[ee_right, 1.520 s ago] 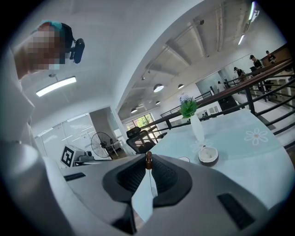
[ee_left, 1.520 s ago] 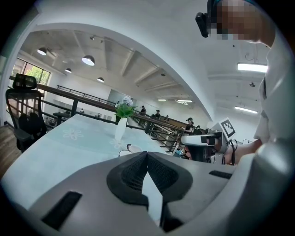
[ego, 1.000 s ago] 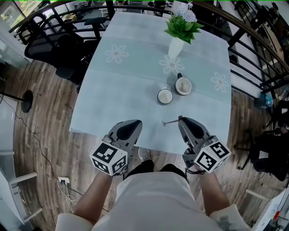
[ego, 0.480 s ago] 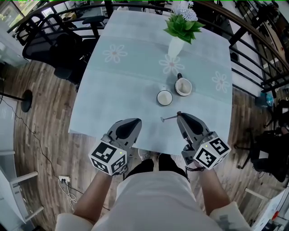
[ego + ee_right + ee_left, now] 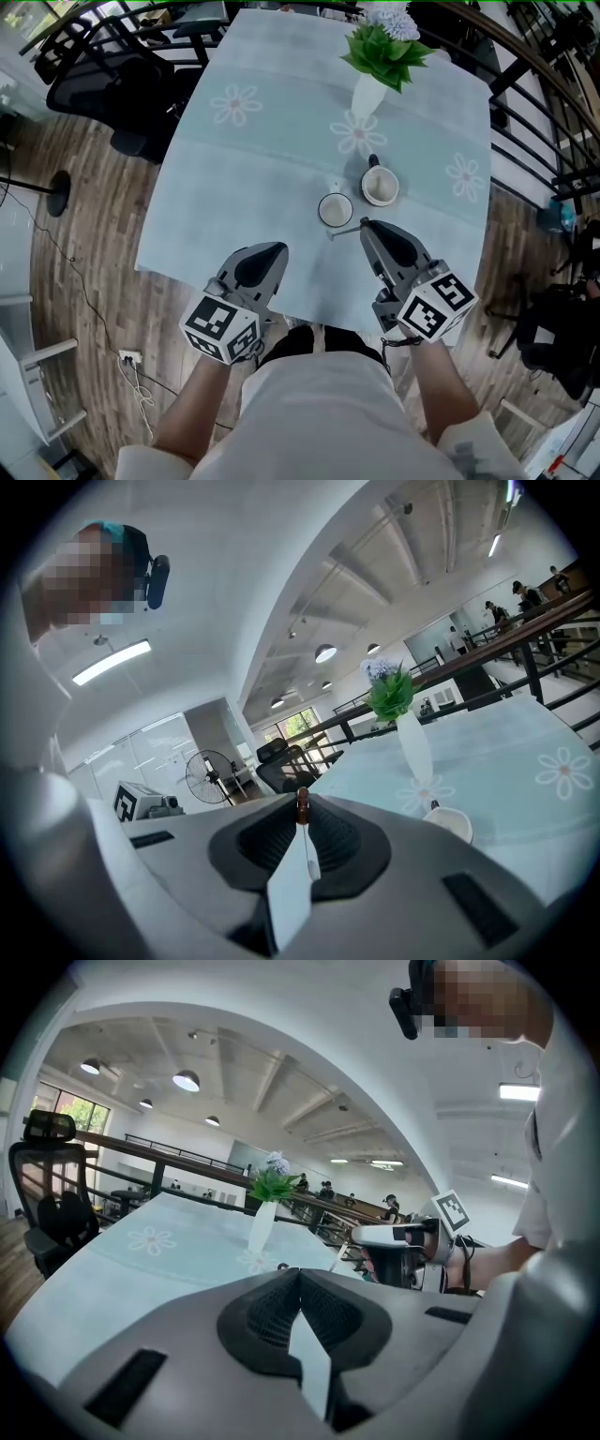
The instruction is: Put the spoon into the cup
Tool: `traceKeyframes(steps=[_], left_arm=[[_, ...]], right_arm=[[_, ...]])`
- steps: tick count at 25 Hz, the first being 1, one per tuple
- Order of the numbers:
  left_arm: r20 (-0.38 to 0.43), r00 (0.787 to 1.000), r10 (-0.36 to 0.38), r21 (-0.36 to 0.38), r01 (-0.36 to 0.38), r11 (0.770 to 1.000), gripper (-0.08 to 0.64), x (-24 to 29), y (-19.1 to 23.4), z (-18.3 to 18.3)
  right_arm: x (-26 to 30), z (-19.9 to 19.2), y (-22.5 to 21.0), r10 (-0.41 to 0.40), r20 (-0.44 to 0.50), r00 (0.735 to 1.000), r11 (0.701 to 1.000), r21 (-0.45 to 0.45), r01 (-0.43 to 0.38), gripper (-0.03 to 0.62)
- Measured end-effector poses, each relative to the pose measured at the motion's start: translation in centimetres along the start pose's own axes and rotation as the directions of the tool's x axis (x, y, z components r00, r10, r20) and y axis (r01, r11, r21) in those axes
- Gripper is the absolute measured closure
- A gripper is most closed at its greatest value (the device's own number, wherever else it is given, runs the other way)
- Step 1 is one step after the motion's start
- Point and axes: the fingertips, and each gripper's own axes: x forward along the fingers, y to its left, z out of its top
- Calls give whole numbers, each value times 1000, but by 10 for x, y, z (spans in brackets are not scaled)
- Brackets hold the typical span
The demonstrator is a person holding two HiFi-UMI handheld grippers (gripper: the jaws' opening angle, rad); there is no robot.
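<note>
Two white cups stand on the pale green table: the nearer cup (image 5: pixel 336 209) and a second cup (image 5: pixel 380 185) behind it to the right. My right gripper (image 5: pixel 364 225) is shut on a thin metal spoon (image 5: pixel 342 230), which sticks out to the left, its end just below the nearer cup's rim. In the right gripper view the spoon's dark tip (image 5: pixel 302 804) shows between the closed jaws, and a cup (image 5: pixel 450 823) lies ahead on the right. My left gripper (image 5: pixel 272 251) hovers shut and empty over the table's near edge, left of the cups.
A white vase with a green plant (image 5: pixel 368 94) stands behind the cups. Black office chairs (image 5: pixel 112 80) are at the table's far left, and a dark railing (image 5: pixel 553 122) runs along the right. The table edge (image 5: pixel 178 277) lies under both grippers.
Both grippers have moved forward over the table toward the cups. The spoon in the right gripper now ends close beside the nearer cup.
</note>
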Motion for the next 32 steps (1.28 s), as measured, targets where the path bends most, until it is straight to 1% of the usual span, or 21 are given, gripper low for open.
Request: traceKeyframes(steps=[7,13,21,25,29,32], left_arm=[[1,999,36,-24,-36,999,538,22,4,5],[-7,998,56,-46,-57,997,538,34,9,-1],[-6,997,81,-70,-82,994,538,44,18,-9],[-4,996,90,-78,-90,993,538,45,21,-12],[-3,995,99,-87,-99,991,538,44,23,-17],[-8,994,106,-95,-106,990,538,43,25,-22]], right_arm=[[22,10,-19,41,-34,999,999,-28,-42,540],[36,9,-35,41,-56,998,997,-61,-44,540],[51,-8,-54,23,-103,994,993,-114,-35,540],[58,-19,-59,11,-130,991,986,-163,-33,540],[64,-31,-63,-4,-161,987,973,-227,-33,540],[68,-39,-66,-9,-178,984,968,-249,-36,540]])
